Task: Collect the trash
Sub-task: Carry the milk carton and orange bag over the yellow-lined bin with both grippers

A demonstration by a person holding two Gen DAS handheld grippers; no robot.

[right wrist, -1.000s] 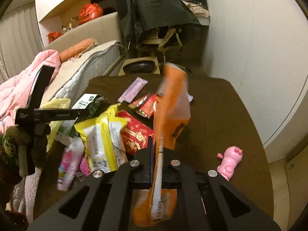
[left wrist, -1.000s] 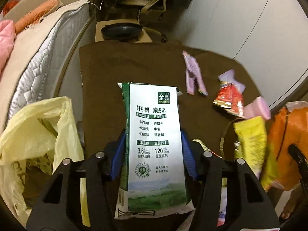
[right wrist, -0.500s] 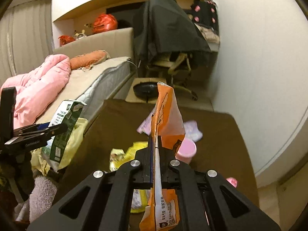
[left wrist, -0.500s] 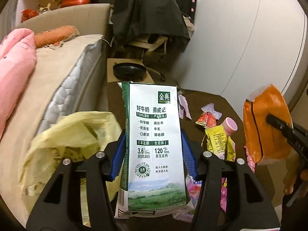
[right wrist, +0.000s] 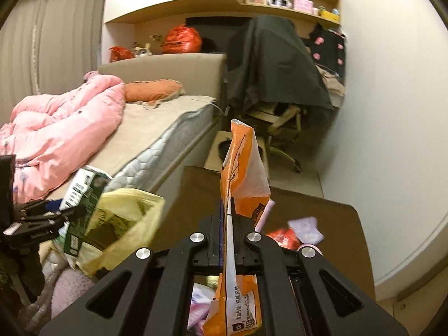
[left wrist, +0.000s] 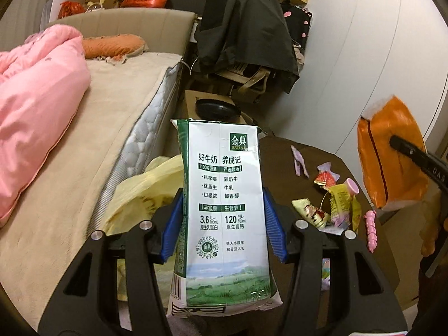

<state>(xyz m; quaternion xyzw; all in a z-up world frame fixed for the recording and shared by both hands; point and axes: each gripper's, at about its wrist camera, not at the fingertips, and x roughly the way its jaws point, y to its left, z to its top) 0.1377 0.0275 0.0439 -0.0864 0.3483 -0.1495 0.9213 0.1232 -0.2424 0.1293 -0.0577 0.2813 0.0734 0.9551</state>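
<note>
My left gripper (left wrist: 223, 218) is shut on a green-and-white milk carton (left wrist: 224, 196), its blue pads pressed to both sides. The carton stands upright in the air, in front of an open yellow plastic bag (left wrist: 140, 193) beside the bed. In the right wrist view the same carton (right wrist: 84, 196) hangs just left of the yellow bag (right wrist: 126, 224). My right gripper (right wrist: 229, 224) is shut flat on an orange snack bag (right wrist: 240, 173), held above the brown table (right wrist: 322, 224). That orange bag (left wrist: 389, 154) shows at the right of the left wrist view. Loose wrappers (left wrist: 338, 198) lie on the table.
A bed with a pink duvet (left wrist: 36, 106) runs along the left. A chair draped in dark cloth (right wrist: 274, 67) and a cardboard box with a black round thing (left wrist: 215, 107) stand behind the table. A pink toy (left wrist: 370, 229) lies near the table's right edge.
Both grippers have risen and swung left toward the bed with their loads still gripped. The yellow bag now sits closer to the carton, and the table litter has dropped lower and to the right.
</note>
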